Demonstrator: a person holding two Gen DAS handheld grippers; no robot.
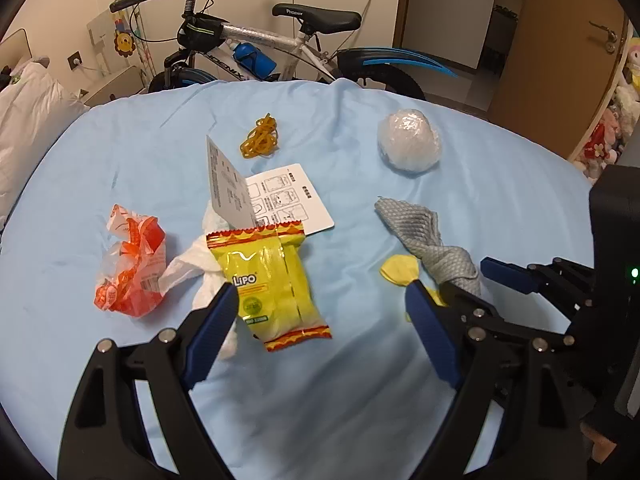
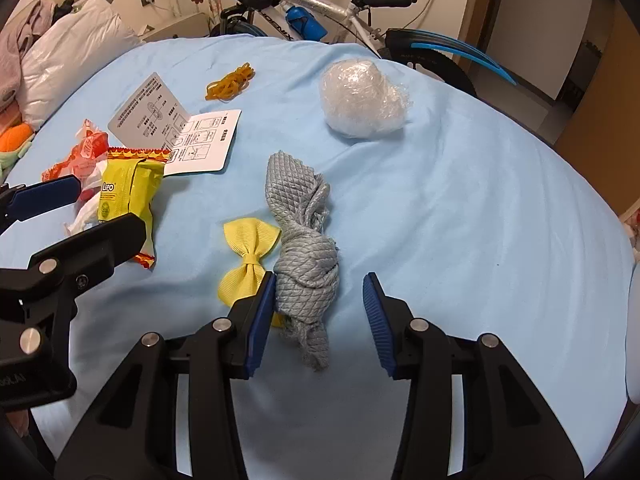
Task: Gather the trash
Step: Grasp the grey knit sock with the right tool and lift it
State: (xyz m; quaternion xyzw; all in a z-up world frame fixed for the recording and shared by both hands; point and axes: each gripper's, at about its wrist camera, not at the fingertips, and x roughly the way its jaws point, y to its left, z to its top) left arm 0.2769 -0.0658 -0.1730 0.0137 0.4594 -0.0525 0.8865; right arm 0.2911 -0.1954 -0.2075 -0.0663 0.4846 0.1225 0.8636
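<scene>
I have the right hand-held gripper [image 2: 320,312] pointed steeply down at the bed [image 2: 460,208]. The knotted grey cloth [image 2: 306,276] lies between its jaws, nearer the left pad, which sits just beside the knot or touches it; the right pad stands clear of the cloth. The jaws are roughly half open and grip nothing. The cloth's long axis runs straight away from the hand-held gripper, along the line of its fingers, so I judge a closing stroke would meet the knot across its width. The right hand is the nearer hand for this item.

The left hand-held gripper [image 1: 324,312] is wide open and empty. The yellow snack packet [image 1: 276,280] lies between its jaws, close to the left pad, long axis also pointing away.

The right wrist view shows the yellow bow [image 2: 248,260] whole, touching the cloth on its left. The left wrist view hides most of that bow behind a finger, but shows the orange wrapper [image 1: 132,264] and white tissue [image 1: 196,268] in full.
</scene>
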